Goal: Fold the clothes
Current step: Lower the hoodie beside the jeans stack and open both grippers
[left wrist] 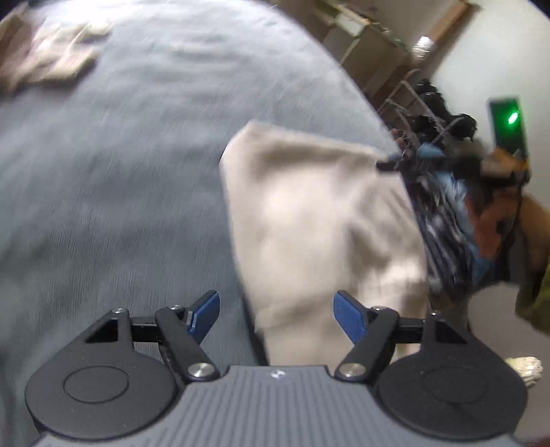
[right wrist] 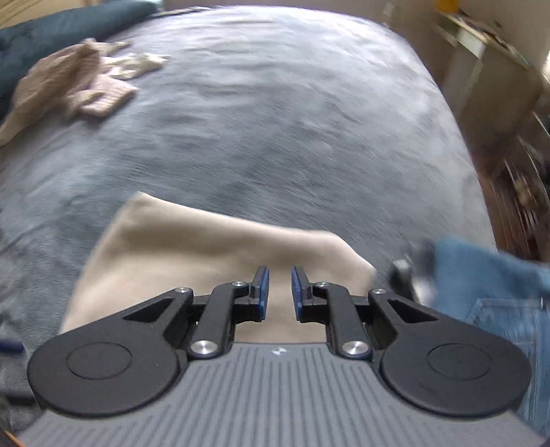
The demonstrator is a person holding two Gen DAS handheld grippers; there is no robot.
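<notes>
A beige cloth (left wrist: 309, 223) lies flat, folded, on the grey-blue bed cover (left wrist: 120, 172). In the left wrist view my left gripper (left wrist: 276, 311) hovers over the cloth's near left edge. Its blue pads stand wide apart with nothing pinched between them. In the right wrist view the same beige cloth (right wrist: 206, 247) lies under my right gripper (right wrist: 279, 285). The right jaws are nearly together with a narrow gap, and no cloth is caught in it. A blurred dark shape at the cloth's right corner (left wrist: 388, 165) looks like the other gripper.
Crumpled pale pink-beige garments (right wrist: 75, 82) lie at the bed's far left. A teal blanket (right wrist: 51, 31) runs along the back. A person in blue denim (right wrist: 488, 285) stands at the bed's right edge. Shelves (right wrist: 481, 51) and a clothes rack (left wrist: 429, 113) stand beyond it.
</notes>
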